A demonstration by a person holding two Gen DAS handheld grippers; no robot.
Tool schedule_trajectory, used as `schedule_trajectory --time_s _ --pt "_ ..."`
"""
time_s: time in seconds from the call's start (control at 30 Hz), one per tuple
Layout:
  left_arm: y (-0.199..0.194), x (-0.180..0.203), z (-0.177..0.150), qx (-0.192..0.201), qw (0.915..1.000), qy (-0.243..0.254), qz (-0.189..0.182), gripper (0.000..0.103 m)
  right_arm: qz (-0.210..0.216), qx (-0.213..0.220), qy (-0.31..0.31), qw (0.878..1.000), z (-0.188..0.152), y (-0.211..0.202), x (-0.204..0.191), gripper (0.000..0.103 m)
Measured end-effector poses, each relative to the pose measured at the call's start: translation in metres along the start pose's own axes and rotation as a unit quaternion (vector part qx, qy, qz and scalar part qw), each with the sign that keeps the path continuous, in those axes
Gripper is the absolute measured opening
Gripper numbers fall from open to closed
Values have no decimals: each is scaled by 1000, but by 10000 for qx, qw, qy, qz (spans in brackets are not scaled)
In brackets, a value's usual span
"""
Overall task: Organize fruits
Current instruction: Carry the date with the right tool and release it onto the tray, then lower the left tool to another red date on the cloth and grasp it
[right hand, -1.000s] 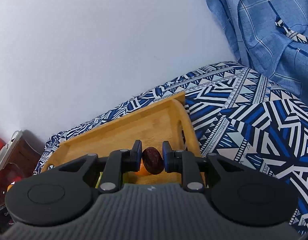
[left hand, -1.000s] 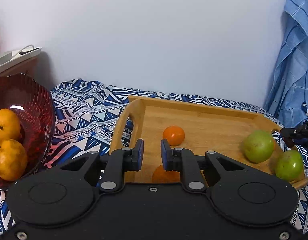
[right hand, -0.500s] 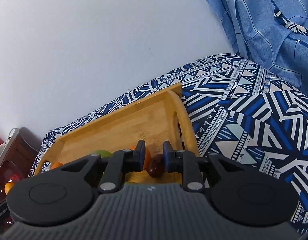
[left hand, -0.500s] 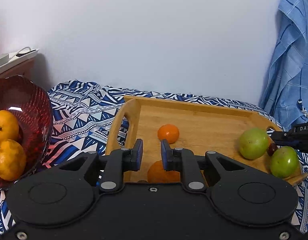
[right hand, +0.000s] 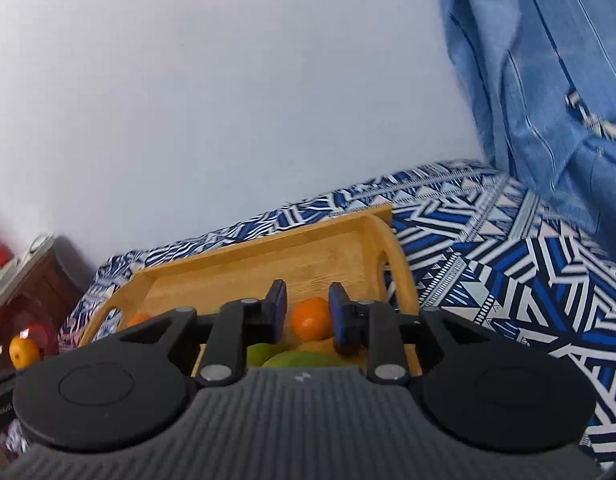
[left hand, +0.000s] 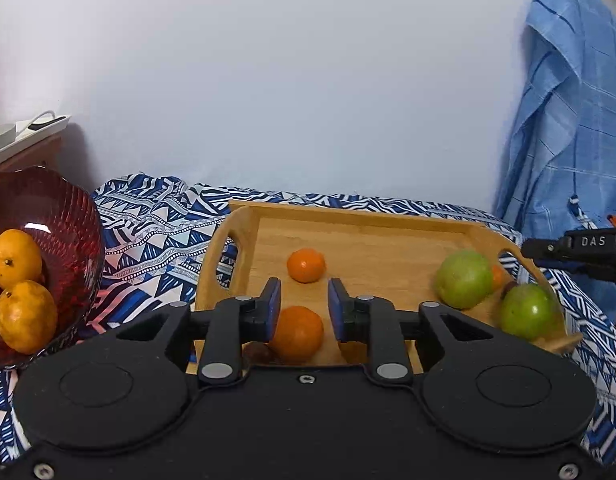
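A wooden tray [left hand: 364,236] lies on the patterned cloth. In the left wrist view it holds a small orange [left hand: 306,265], a nearer orange [left hand: 297,333], a dark fruit [left hand: 256,353] beside it and two green fruits [left hand: 464,279] [left hand: 527,311] at the right end. My left gripper [left hand: 303,310] is open and empty above the nearer orange. My right gripper [right hand: 307,317] is open and empty over the tray's right end [right hand: 392,256], with an orange [right hand: 310,318] seen between its fingers, green fruit [right hand: 303,359] below, and a dark fruit [right hand: 345,349] by its right finger. The right gripper also shows in the left wrist view [left hand: 580,250].
A red glass bowl [left hand: 69,216] with two yellow-orange fruits [left hand: 15,258] [left hand: 25,316] stands left of the tray. A wooden side table [left hand: 23,152] is behind it. A blue checked cloth [left hand: 568,128] hangs at the right. A pale wall is behind.
My right gripper lowered to the tray's right end, opened and let go of the dark fruit, then drew back. My left gripper opened wider and shifted slightly.
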State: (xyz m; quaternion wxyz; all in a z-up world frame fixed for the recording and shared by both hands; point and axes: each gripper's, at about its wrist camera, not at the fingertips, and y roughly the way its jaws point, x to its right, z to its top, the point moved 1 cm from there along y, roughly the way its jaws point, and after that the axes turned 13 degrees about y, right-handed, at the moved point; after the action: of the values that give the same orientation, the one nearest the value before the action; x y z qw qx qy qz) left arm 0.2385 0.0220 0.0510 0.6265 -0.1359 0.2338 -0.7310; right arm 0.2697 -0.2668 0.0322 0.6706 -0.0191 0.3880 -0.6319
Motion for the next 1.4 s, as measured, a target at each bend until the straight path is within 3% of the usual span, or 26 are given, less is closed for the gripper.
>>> schedule_trajectory --time_s 0.07,0.13,0.4,0.7,0.83,1.07,1.4 --pt "-8 3 -5 -29 10000 63 29 29 20 46 -206 9998 -7 -8 -9 43" --pt "-15 7 -8 -102 9998 146 95 32 60 66 -384 9992 -15 -18 -15 55" --pt "-28 20 -17 -281 9993 187 161 41 73 101 -878 9961 -48 -47 -36 68" --pt "-43 30 -32 -357 9990 242 117 59 -157 -94 -1077 9940 -84 -62 -31 78" --pt "-44 31 -40 -411 9990 150 94 73 -182 -135 -1279 9915 -97 -63 -34 84" --pt "-40 37 -47 -431 9985 336 100 85 -202 -233 -1547 9875 -109 -57 -41 87" --pt "-26 33 -55 -607 9978 180 184 85 -316 -420 -1753 9831 -118 -40 -43 87"
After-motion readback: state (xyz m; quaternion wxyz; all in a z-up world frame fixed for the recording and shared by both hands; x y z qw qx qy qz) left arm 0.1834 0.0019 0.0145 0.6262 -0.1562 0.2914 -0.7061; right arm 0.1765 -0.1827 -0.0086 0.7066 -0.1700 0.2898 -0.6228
